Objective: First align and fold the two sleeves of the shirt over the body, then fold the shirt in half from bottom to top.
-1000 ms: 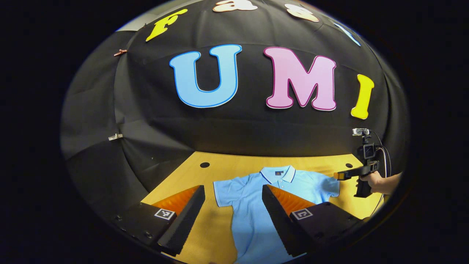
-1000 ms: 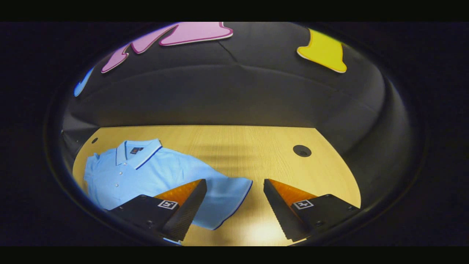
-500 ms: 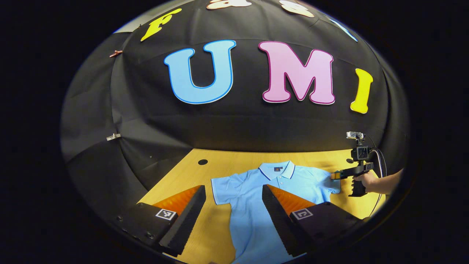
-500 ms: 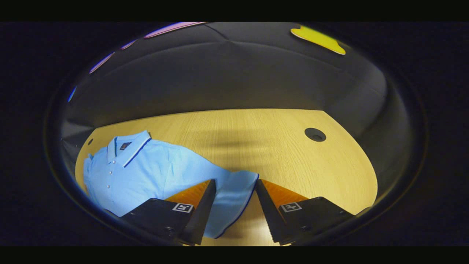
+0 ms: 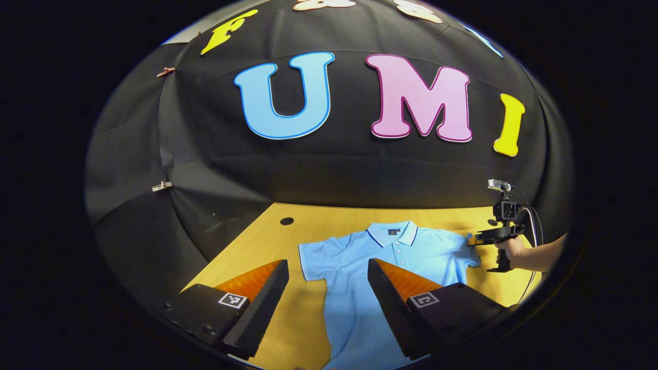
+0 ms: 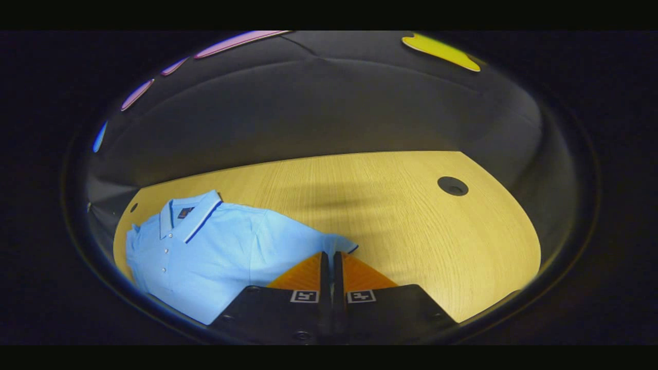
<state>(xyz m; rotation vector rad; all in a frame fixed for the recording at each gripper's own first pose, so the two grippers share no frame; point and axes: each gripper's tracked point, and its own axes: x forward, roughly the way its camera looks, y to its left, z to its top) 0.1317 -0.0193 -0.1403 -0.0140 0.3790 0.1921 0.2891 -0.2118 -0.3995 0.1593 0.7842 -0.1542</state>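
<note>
In the right gripper view, the right gripper (image 6: 331, 257) has its two fingers drawn together with only a thin slit between them, pinching the hem of the shirt's sleeve (image 6: 336, 243), whose dark-trimmed edge bunches up right at the tips. The left gripper (image 5: 328, 267), seen in the left gripper view, hangs with its jaws wide apart and nothing between them; below the gap lie the other sleeve (image 5: 314, 259) and the side of the shirt's body.

The light blue polo shirt (image 5: 390, 262) lies face up and flat on the wooden table (image 6: 411, 221), collar toward the black cloth wall. The left gripper view takes in both sleeves spread outward and, at the far side of the shirt, the right gripper from outside, its tip touching the sleeve edge, with a hand (image 5: 509, 247) on its handle and a cable trailing behind. The right gripper view gives the close look at the pinched hem, the button placket, and a round hole (image 6: 453, 185) in the tabletop well apart from the shirt.
</note>
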